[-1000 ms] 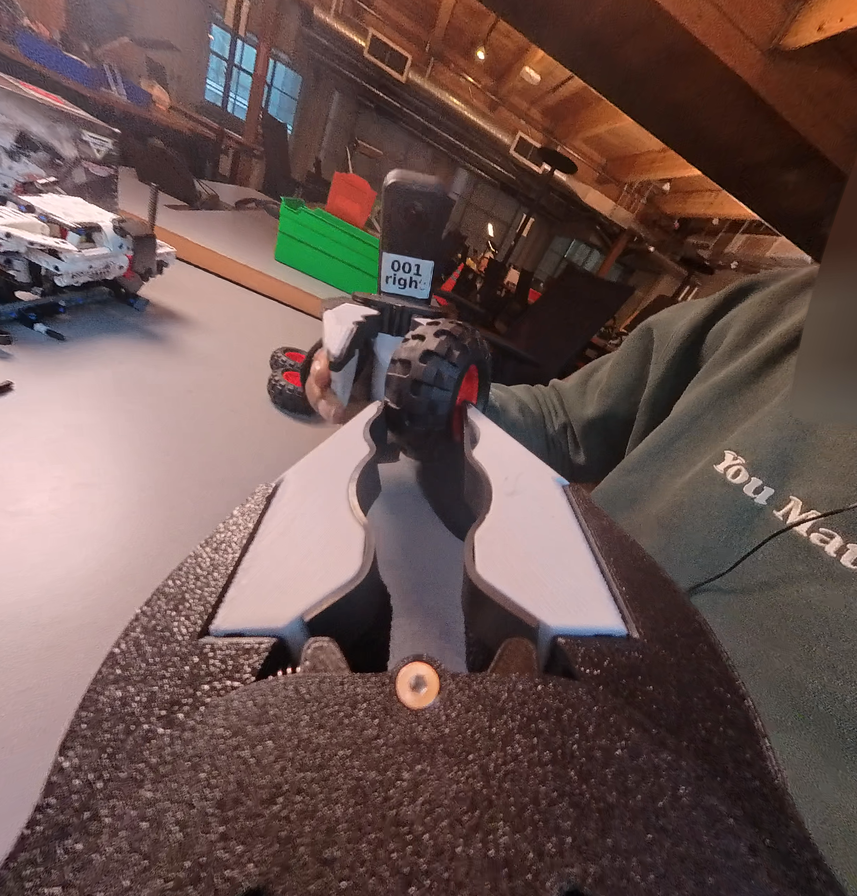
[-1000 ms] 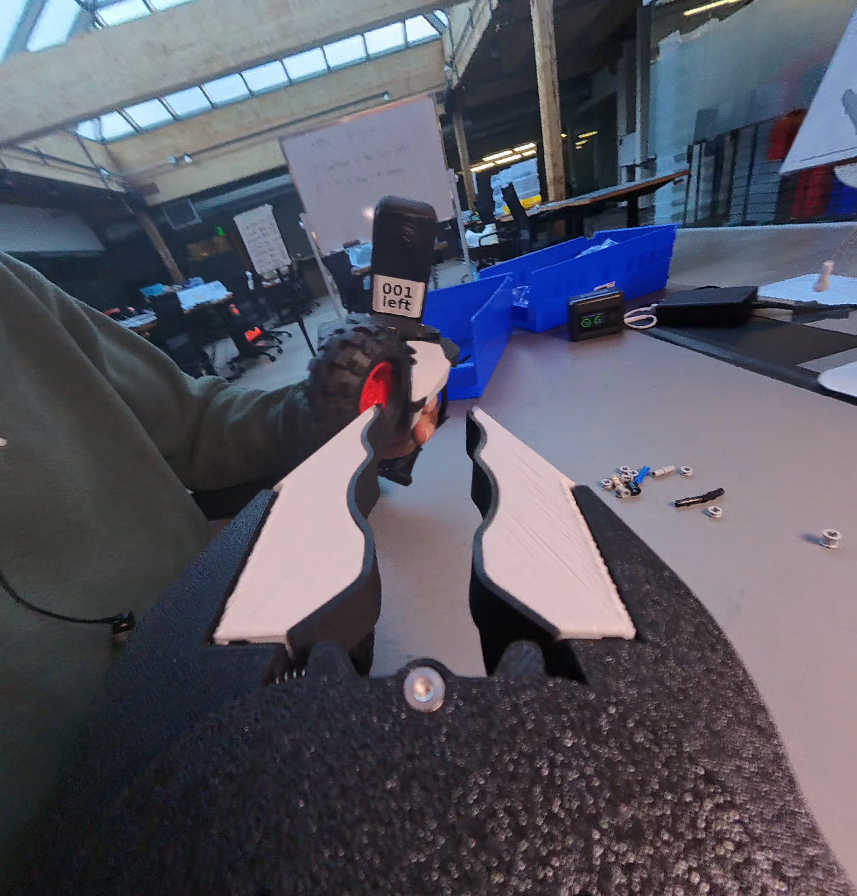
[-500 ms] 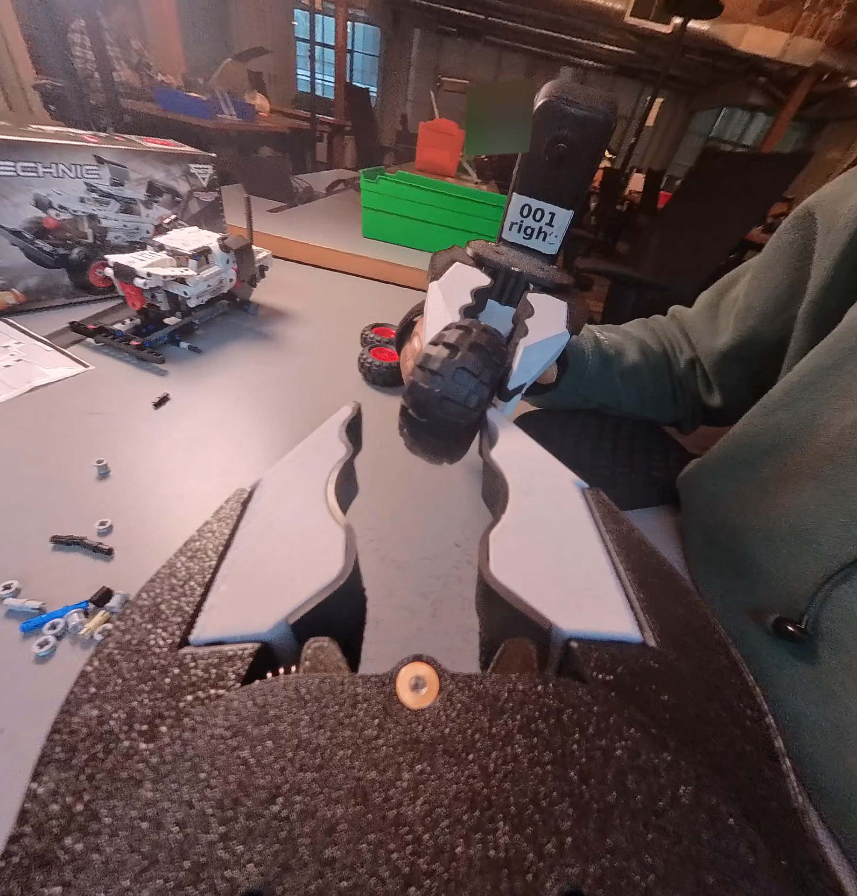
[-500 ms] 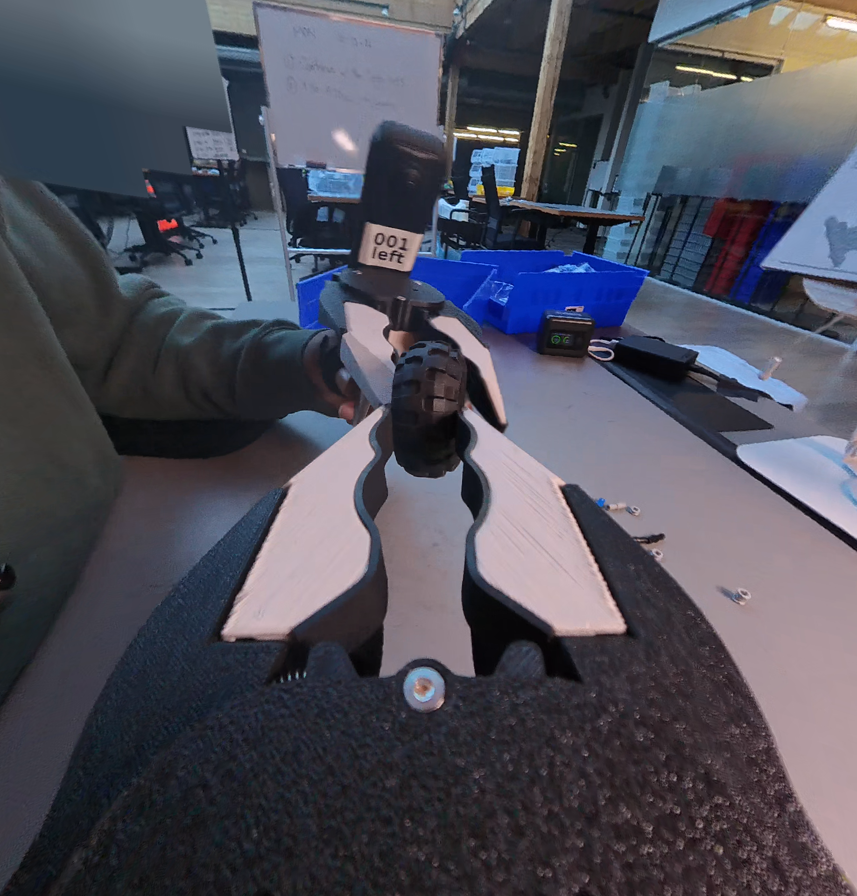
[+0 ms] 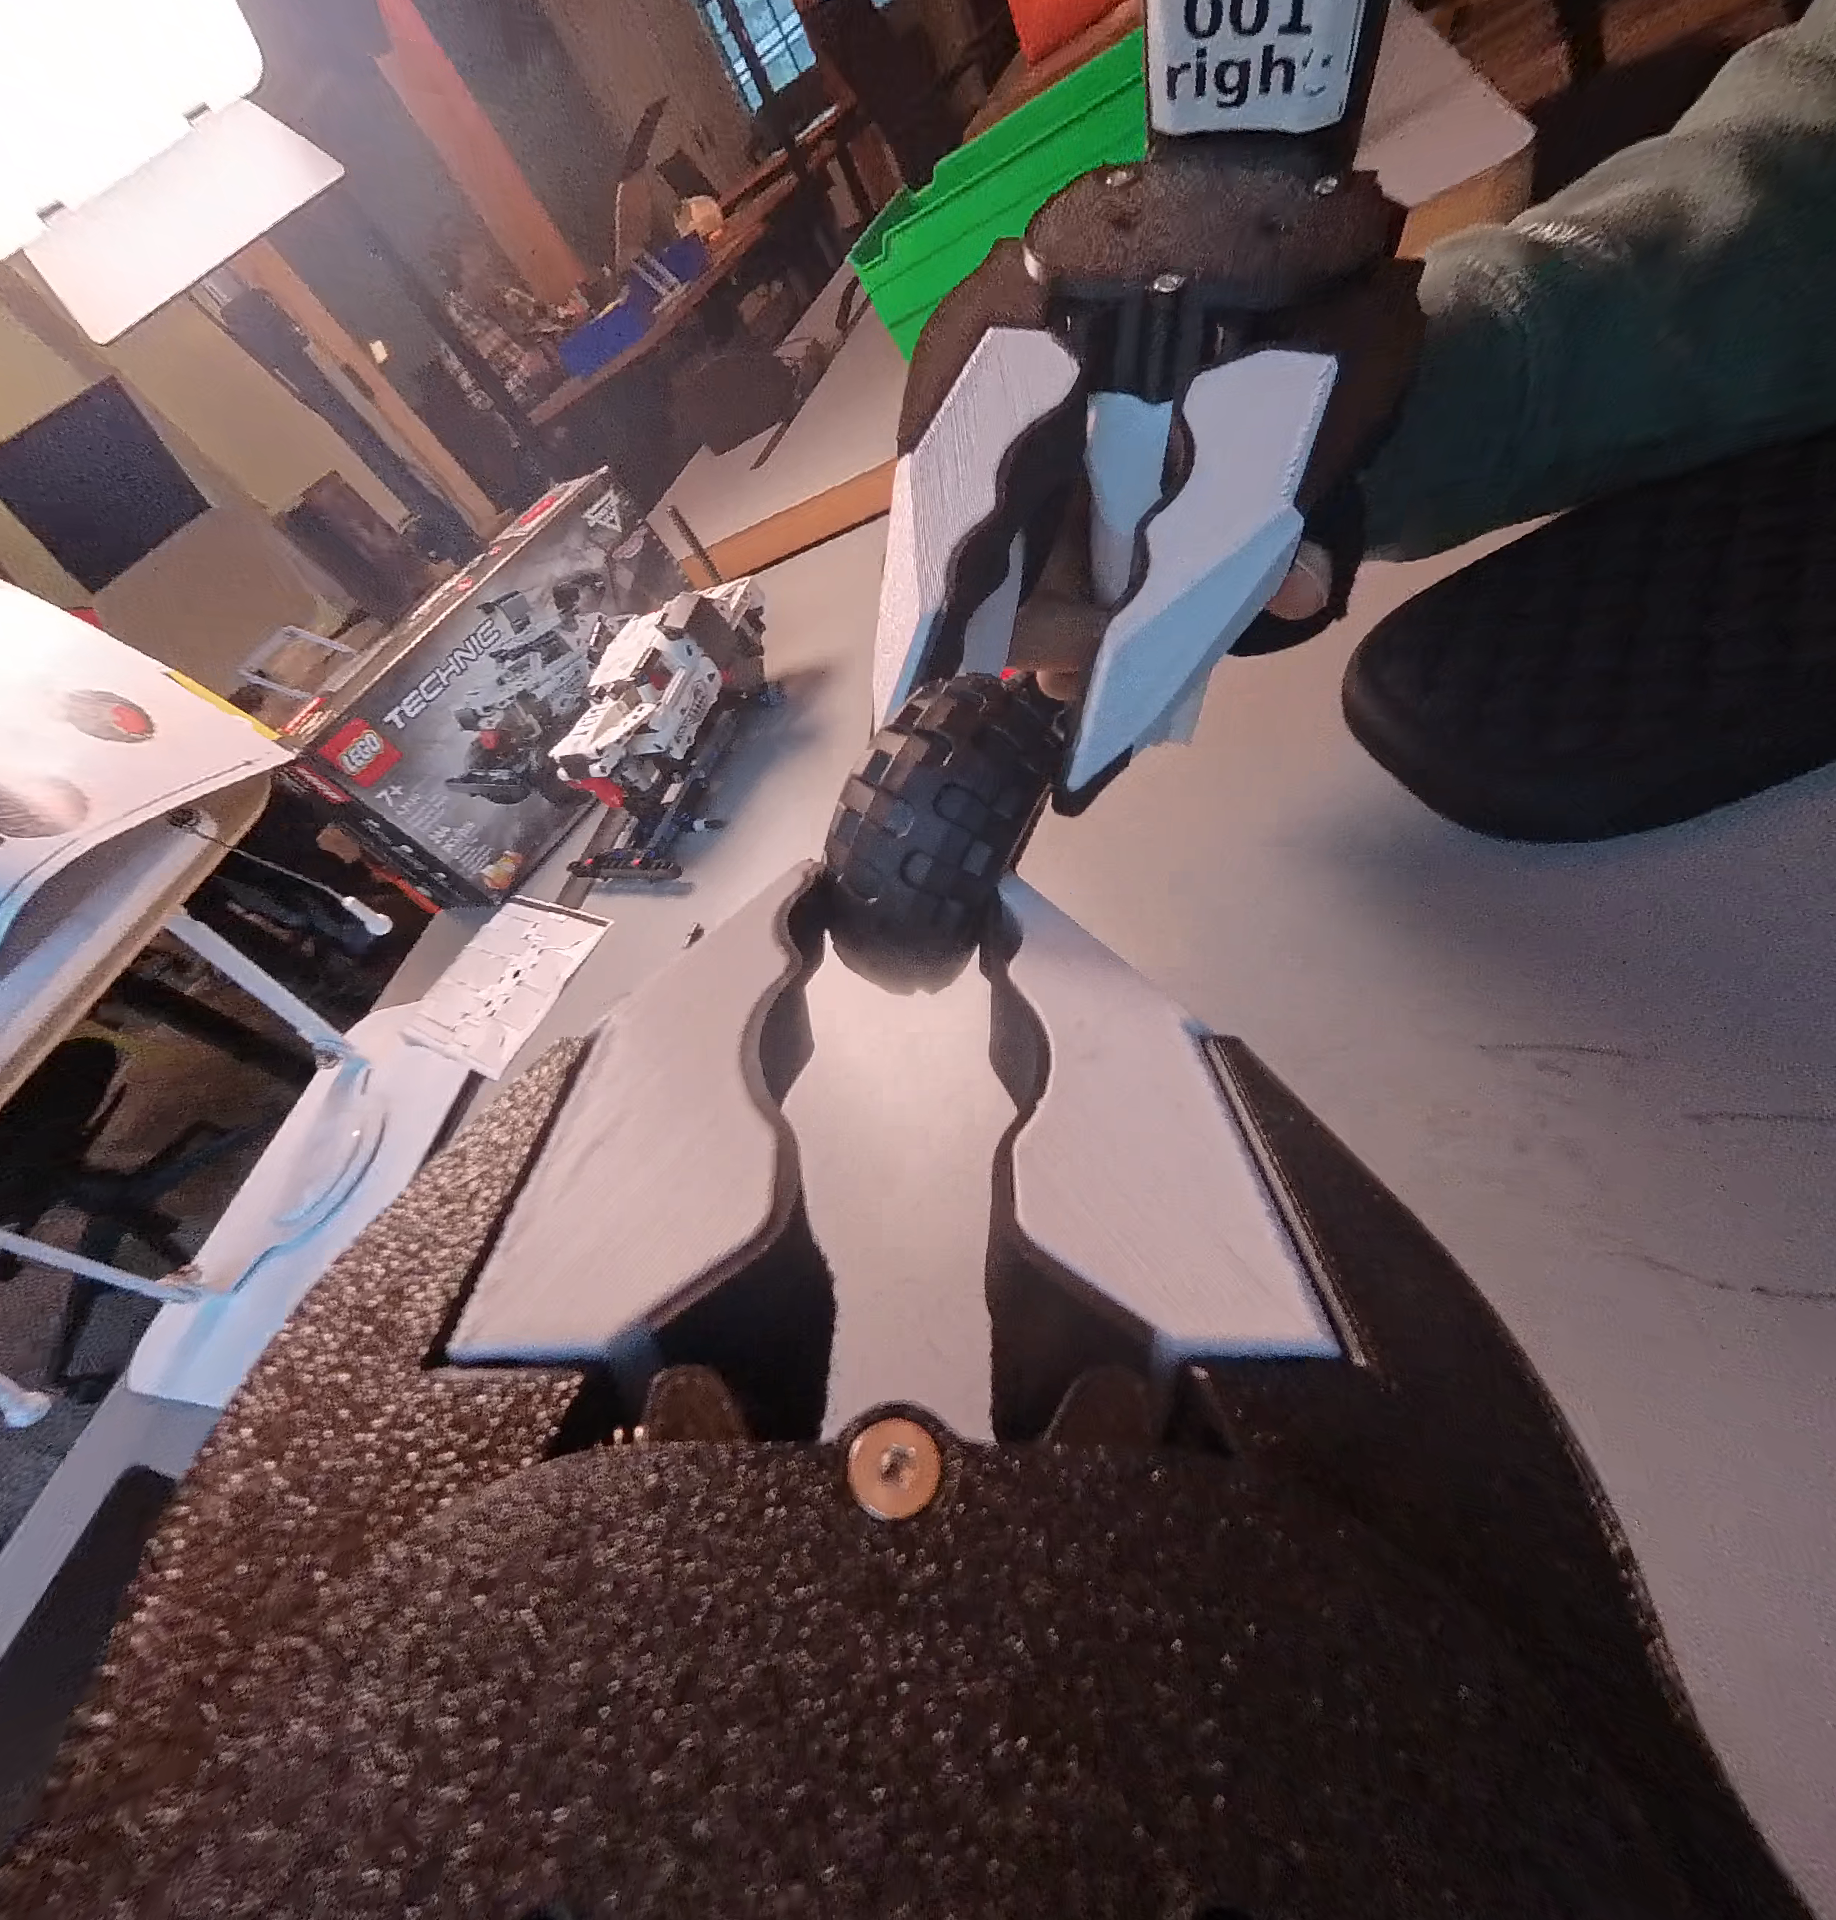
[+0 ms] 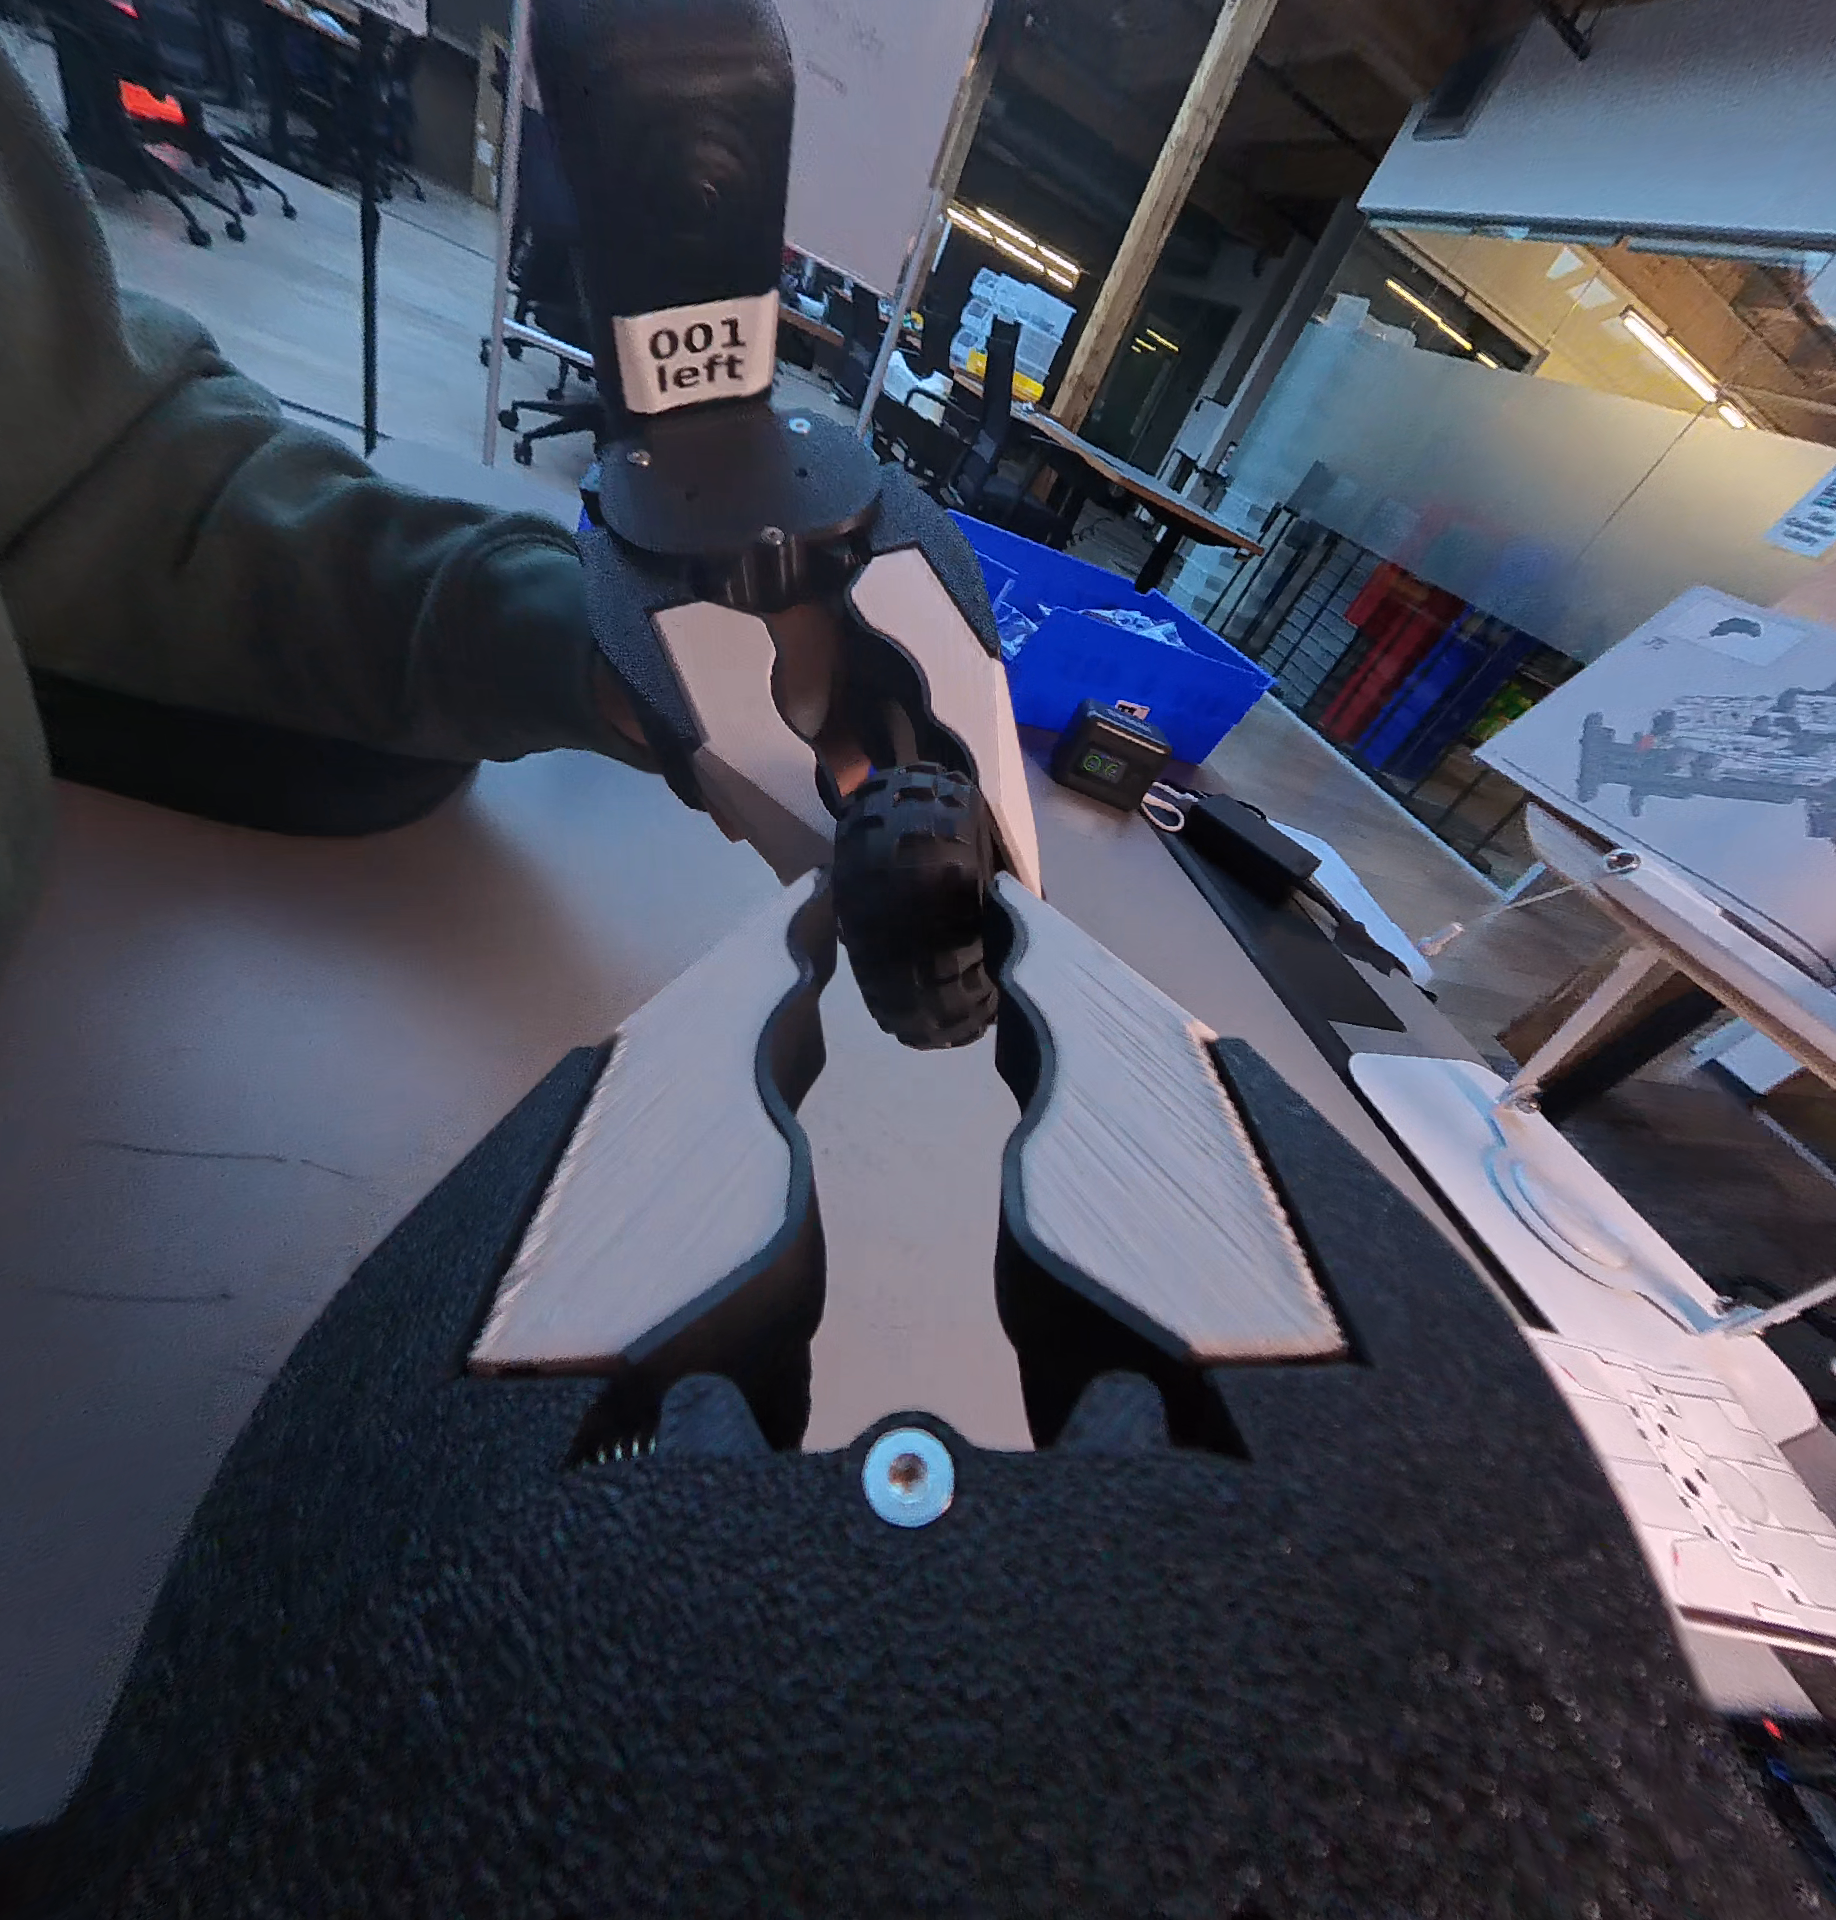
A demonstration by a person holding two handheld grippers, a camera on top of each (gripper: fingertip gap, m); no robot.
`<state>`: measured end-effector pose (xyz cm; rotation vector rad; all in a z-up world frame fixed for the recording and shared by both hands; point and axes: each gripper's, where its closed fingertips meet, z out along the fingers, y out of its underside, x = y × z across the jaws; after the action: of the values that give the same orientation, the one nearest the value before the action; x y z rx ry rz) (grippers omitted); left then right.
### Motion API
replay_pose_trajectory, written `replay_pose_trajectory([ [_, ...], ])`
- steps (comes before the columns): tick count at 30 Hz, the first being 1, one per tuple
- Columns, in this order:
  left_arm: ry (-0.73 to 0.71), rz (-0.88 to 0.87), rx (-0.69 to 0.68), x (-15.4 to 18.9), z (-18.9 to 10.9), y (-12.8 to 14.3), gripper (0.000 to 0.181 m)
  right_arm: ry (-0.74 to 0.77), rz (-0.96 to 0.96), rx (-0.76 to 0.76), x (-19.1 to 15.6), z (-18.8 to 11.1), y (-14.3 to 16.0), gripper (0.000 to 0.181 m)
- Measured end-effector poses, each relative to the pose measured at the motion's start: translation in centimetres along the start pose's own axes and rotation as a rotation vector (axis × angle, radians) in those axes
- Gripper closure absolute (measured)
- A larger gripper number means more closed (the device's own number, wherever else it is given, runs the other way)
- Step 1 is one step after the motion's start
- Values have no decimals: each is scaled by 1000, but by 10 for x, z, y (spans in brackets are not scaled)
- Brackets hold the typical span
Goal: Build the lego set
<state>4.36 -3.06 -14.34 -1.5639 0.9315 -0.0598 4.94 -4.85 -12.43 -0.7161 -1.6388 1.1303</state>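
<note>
Left wrist view: we now pinch the knobbly black rubber wheel with both the left gripper and the right gripper; half a second ago the left stood open.

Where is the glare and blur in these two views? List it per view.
Left wrist view: a blown-out white patch fills the top-left corner, and the tilted white instruction board beneath it is washed out; the knobbly black rubber tyre stays fairly sharp. Right wrist view: dimmer and bluer, the grey tabletop carries a soft sheen, the same tyre is slightly smeared, and straight edges bow toward the frame borders.
</note>
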Motion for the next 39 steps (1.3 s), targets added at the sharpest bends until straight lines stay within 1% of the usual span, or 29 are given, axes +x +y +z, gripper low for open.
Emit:
replay_pose_trajectory([
  [6, -43, 31, -28, -5, 0, 3, 155, 72, -81, 4, 4, 2, 0, 155],
  [9, -48, 56, -67, -4, 3, 11, 155, 41, -41, 31, 0, 2, -3, 154],
  [11, -51, 68, -92, -4, 4, 16, 155, 41, -36, 6, 0, 4, 0, 155],
  [13, -80, 111, -133, -6, 6, 21, 155, 65, -36, -34, 4, 5, 7, 161],
  [16, -112, 168, -167, -6, 7, 23, 155, 69, -15, -60, 4, 8, 12, 159],
  [18, -131, 206, -189, -8, 7, 25, 154, 65, -17, -74, 3, 10, 15, 154],
  [21, -139, 244, -210, -7, 8, 30, 154, 63, -31, -97, 2, 11, 21, 158],
  [27, -147, 247, -185, -5, 9, 27, 152, 33, -36, -73, -1, 8, 21, 162],
  [34, -172, 245, -174, -6, 10, 25, 152, 60, -75, -59, 0, 8, 18, 162],
  [36, -160, 222, -162, -5, 10, 25, 152, 58, -72, -54, -1, 8, 18, 162],
  [39, -109, 133, -117, -2, 11, 22, 151, 29, -19, -29, -1, 6, 15, 163],
])
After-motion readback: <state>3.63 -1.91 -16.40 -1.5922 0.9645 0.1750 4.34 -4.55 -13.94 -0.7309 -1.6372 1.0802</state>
